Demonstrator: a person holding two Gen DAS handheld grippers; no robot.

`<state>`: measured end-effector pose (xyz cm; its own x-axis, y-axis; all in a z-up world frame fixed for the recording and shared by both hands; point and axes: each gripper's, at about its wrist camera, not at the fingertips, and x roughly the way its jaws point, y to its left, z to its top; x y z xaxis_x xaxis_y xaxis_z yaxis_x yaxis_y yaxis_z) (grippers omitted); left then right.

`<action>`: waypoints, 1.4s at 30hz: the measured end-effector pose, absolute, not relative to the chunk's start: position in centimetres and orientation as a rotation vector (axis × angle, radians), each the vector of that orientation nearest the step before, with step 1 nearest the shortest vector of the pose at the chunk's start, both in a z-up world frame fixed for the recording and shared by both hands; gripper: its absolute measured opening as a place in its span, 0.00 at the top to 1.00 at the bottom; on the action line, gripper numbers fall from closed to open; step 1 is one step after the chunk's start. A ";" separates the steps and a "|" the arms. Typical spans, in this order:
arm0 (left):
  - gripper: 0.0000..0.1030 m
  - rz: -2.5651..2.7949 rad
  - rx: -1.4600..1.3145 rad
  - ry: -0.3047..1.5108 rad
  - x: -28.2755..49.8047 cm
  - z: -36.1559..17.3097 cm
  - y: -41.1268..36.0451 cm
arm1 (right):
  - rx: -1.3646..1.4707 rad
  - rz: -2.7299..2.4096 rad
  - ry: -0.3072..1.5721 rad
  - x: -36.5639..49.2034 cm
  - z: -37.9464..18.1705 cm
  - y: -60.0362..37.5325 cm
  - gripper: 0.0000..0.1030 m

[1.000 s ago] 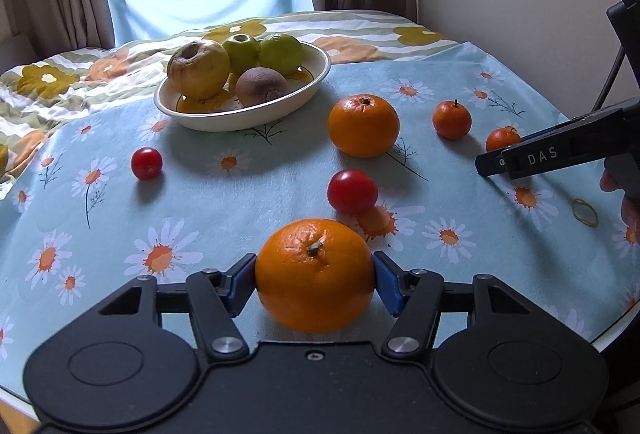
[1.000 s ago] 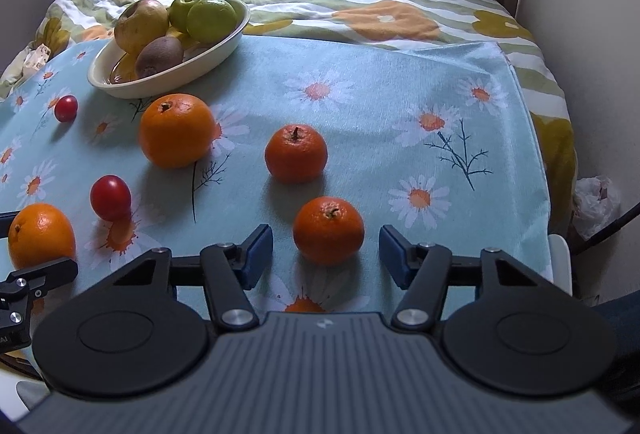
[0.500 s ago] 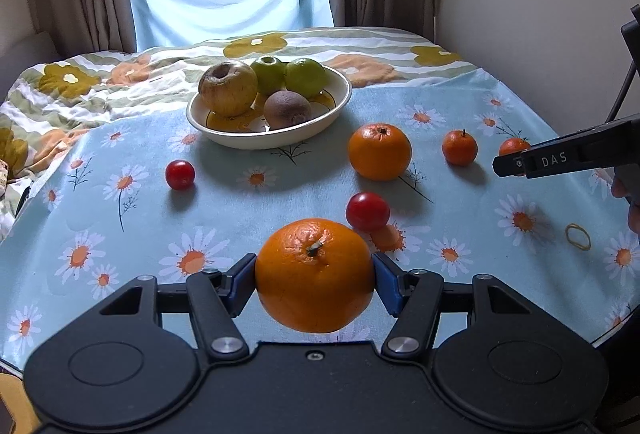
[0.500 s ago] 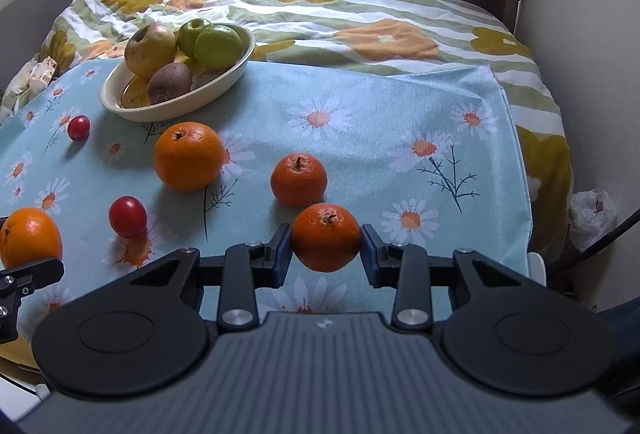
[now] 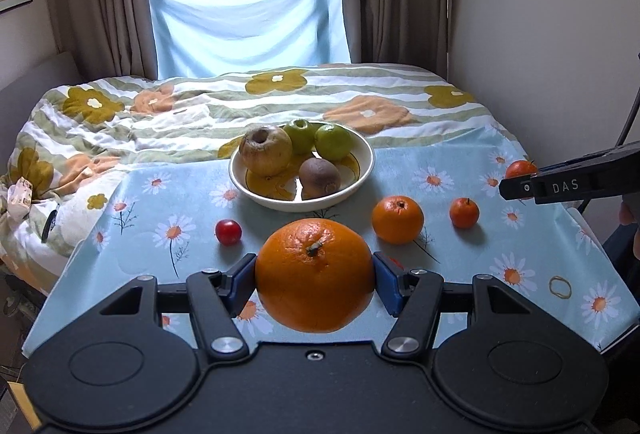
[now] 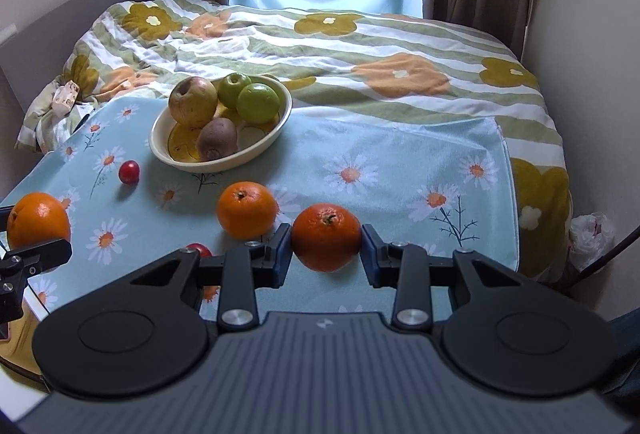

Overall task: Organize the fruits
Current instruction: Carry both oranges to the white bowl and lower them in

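The bowl's [image 5: 362, 183] near side is fronted by an orange [image 5: 397, 219] and a tomato [image 5: 228, 232]; bare cloth [image 6: 400, 154] is left toward the right edge.

the left tool [image 5: 315, 276] is clamped on a large orange [image 5: 315, 274], its blue pads pressed against the fruit's two sides, and carries it clear of the desk. the right tool [image 6: 326, 248] grips a smaller orange [image 6: 326, 236] the same way, pads on both flanks. both tools point forward, level with each other, the right one showing at the edge of the left view.
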<state>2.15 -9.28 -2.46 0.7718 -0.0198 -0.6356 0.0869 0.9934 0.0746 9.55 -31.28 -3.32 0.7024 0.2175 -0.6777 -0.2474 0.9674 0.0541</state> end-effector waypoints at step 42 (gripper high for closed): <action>0.37 -0.229 0.137 0.830 22.2 -4.9 -2.8 | 0.022 0.166 0.828 24.1 -2.2 -20.4 0.51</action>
<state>22.18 -2.84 -4.92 0.6523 -0.1477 -0.7434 0.2547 0.9665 0.0314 24.05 -20.41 -2.23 0.6643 0.1559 -0.7310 -0.1384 0.9868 0.0847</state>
